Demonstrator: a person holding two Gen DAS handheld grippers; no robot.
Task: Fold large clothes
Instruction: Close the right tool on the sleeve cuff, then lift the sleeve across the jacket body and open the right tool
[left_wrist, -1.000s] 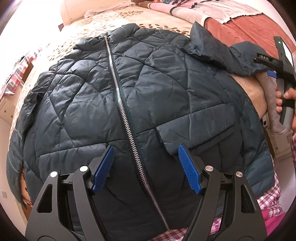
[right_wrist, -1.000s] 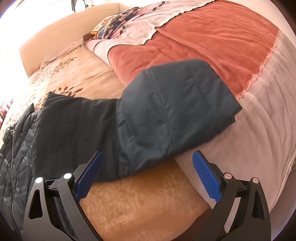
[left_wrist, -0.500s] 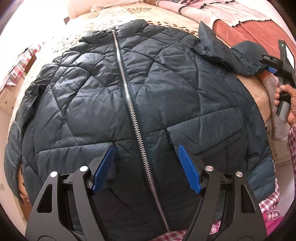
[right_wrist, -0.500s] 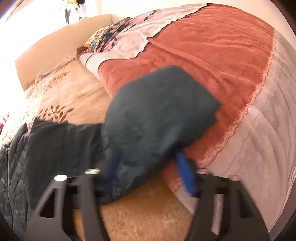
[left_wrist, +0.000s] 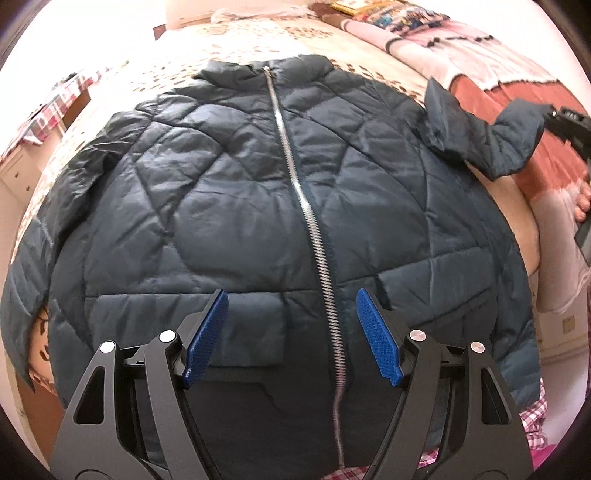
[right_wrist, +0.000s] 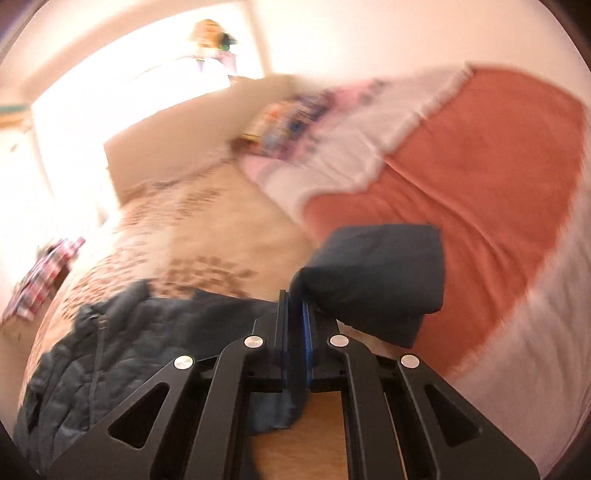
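1. At nine o'clock in the left wrist view, a checked cloth (left_wrist: 48, 110) drapes over a piece of furniture at the edge of the bed (left_wrist: 236, 48)
2. A dark teal quilted jacket (left_wrist: 207, 206) lies front-up across the patterned bedspread, collar toward twelve o'clock, hem toward six
3. Its silver zipper (left_wrist: 306, 206) is done up and runs from the collar down past the centre toward six o'clock
4. The left gripper (left_wrist: 291, 332) hangs above the lower front of the jacket at six o'clock, its blue pads wide apart with nothing between them; the zipper passes between the two fingers underneath
5. At two o'clock the jacket's sleeve (left_wrist: 506, 140) stretches off toward the rust-coloured blanket (left_wrist: 491, 92), its cuff raised off the bed
6. At three o'clock the right gripper (left_wrist: 565, 122) shows at the frame edge, touching the sleeve end, with a person's fingers (left_wrist: 583, 199) just below
7. In the blurred right wrist view, the right gripper (right_wrist: 295, 332) has just been closing and is now clamped on the sleeve fabric (right_wrist: 376, 273), which bunches out toward one o'clock
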